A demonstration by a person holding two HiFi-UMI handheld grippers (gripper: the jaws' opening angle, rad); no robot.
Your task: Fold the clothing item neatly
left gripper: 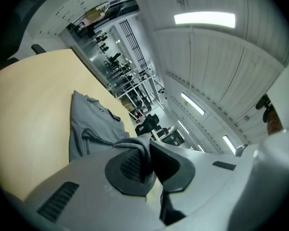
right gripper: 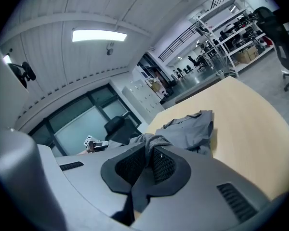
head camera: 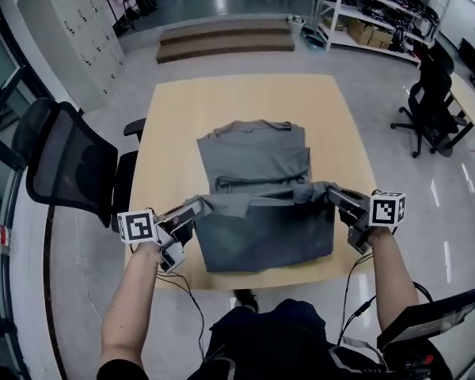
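Two handheld grippers hover over the near edge of the pale wooden worktop (head camera: 174,109). The left gripper (head camera: 198,205) and the right gripper (head camera: 332,191) each have their fingers pinched tight on a bunch of the grey fabric shirt (head camera: 257,161), holding one raised edge stretched crosswise between them. Beyond the fingers the shirt lies flat, its long axis running straight away to the collar at the far end. Both hands look equally near, so the next fold probably needs them moving together along that axis.
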